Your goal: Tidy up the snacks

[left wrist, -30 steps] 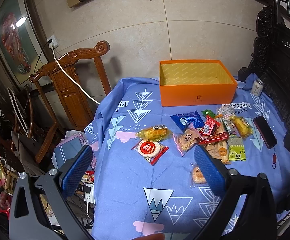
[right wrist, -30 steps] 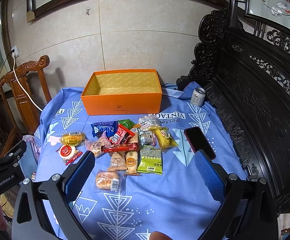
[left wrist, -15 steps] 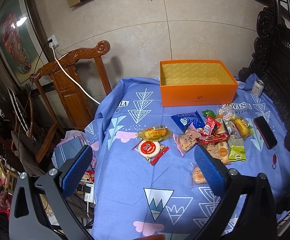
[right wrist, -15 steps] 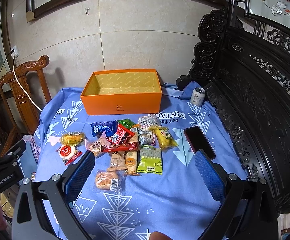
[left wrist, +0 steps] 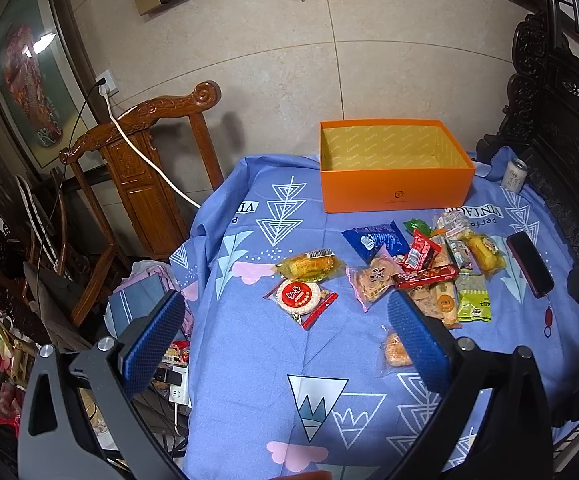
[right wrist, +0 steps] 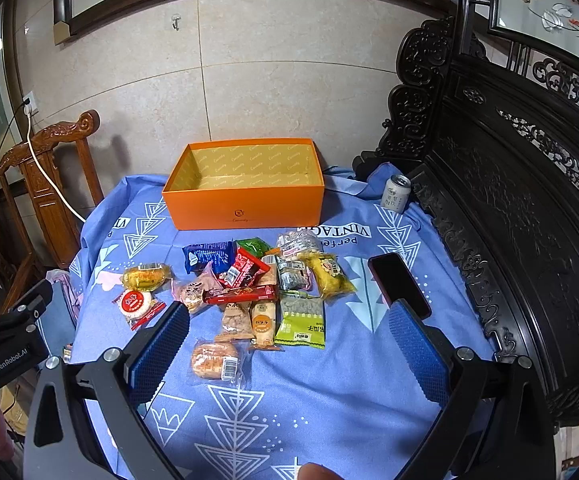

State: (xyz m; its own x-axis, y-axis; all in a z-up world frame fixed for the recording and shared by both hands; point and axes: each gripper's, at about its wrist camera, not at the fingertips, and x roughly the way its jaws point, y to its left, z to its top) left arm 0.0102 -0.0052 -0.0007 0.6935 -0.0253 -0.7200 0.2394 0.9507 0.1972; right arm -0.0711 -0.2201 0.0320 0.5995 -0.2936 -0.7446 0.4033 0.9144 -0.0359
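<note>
Blue-clothed desk [right wrist: 369, 392], orange box [right wrist: 245, 204] bare inside, snacks [right wrist: 257, 292] all loose in front; left hand-held gripper [left wrist: 285, 348] and right hand-held gripper [right wrist: 285, 348] both spread apart, holding nothing; nothing packed yet.

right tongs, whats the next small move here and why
Probably lower the right tongs onto the bun packet lying nearest them. Both tongs are open and hold nothing, the orange box looks empty, and every snack is still on the blue cloth. That packet lies apart from the pile, so it seems the easiest first pick.
</note>
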